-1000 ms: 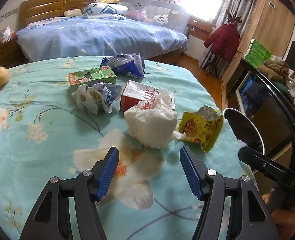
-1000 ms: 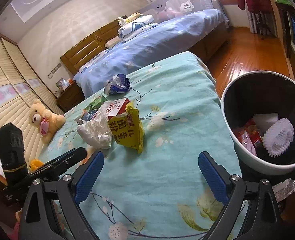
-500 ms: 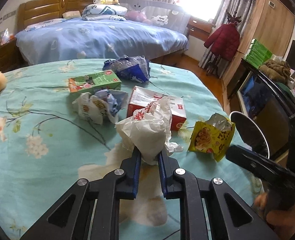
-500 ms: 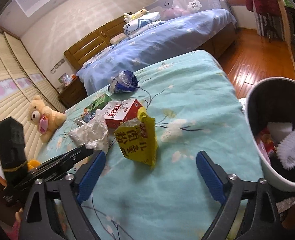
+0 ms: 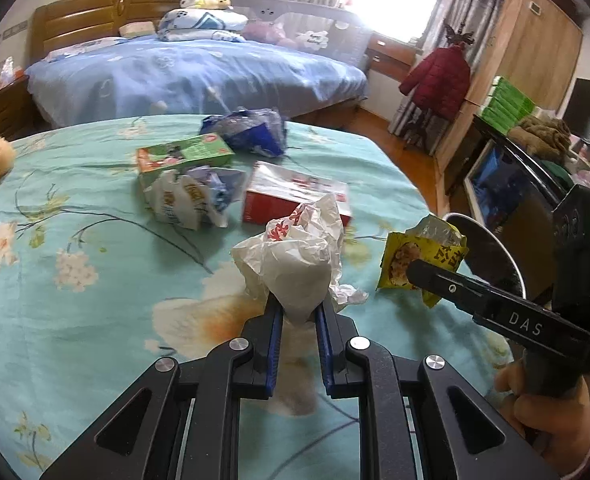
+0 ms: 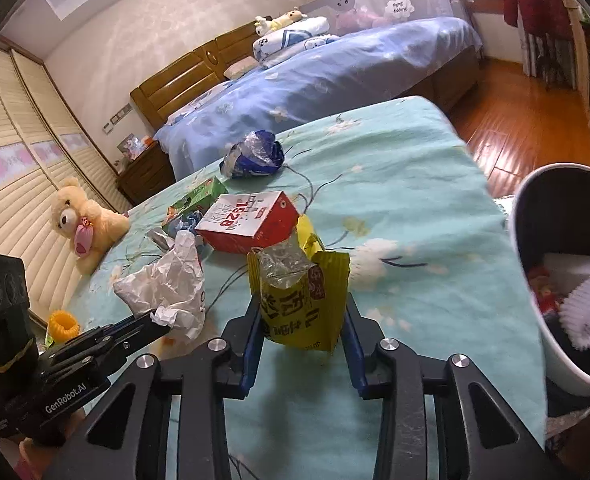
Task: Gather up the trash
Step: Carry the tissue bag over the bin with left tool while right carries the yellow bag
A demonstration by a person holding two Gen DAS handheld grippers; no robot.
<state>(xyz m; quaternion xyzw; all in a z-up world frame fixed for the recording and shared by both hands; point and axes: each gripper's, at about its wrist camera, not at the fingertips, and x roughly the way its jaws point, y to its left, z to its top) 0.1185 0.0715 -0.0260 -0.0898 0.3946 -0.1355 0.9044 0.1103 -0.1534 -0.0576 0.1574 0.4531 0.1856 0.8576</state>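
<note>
Left gripper, at lower centre of its view, is clenched on the soft, light white wrapper, while right gripper, at lower centre, encloses the crinkly yellow packet, best pinched mid-body, near the bin.

1. "DAS" stood in pale letters on the right gripper, right of centre in the left wrist view.
2. "GenRobot.AI" ran along the left gripper, lower left of the right wrist view.
3. "1928" was printed in red on the red-and-white carton, upper centre there.
4. Chinese characters marked the yellow packet; they could not be read surely.
</note>
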